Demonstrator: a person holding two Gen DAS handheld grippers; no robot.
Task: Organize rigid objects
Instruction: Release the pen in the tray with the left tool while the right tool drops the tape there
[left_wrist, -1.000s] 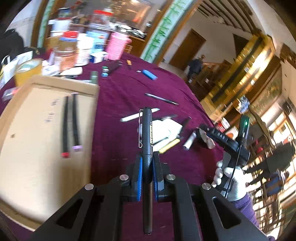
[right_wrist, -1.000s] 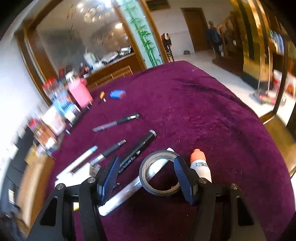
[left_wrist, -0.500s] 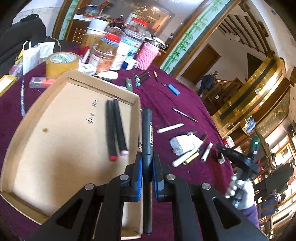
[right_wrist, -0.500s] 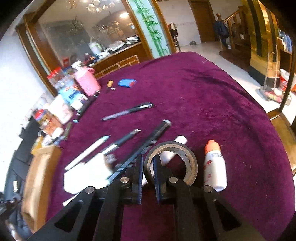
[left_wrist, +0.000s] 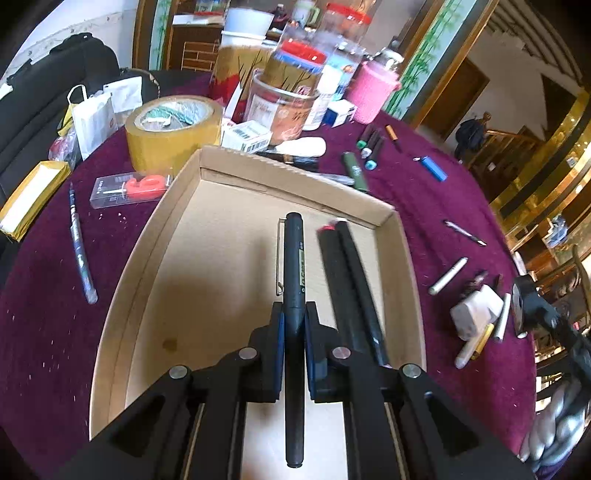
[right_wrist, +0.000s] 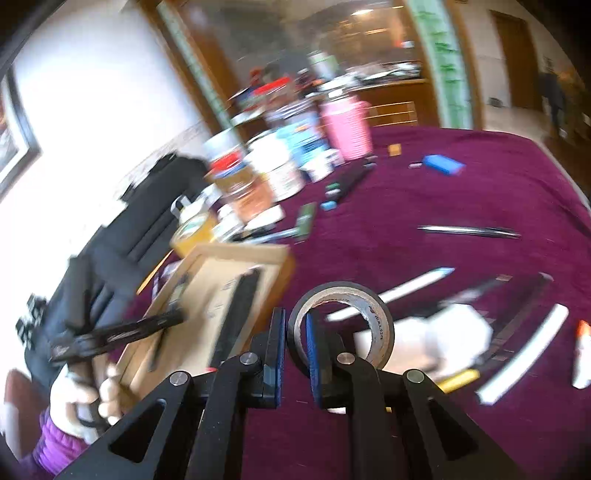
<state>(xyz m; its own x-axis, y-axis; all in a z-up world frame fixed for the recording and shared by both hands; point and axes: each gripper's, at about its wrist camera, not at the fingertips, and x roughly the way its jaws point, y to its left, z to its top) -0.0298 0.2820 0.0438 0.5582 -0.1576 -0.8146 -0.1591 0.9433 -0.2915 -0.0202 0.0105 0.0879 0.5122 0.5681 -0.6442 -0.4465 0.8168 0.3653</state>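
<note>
While the left gripper clamps a black pen at mid-barrel, the pen points toward 12 o'clock above the cardboard tray. Two dark markers lie in the tray at 1 o'clock from the pen. The right gripper pinches the wall of a black tape roll, one pad inside the ring, raised off the purple cloth. From it, the tray sits at 10 o'clock; loose pens lie at 2 o'clock.
</note>
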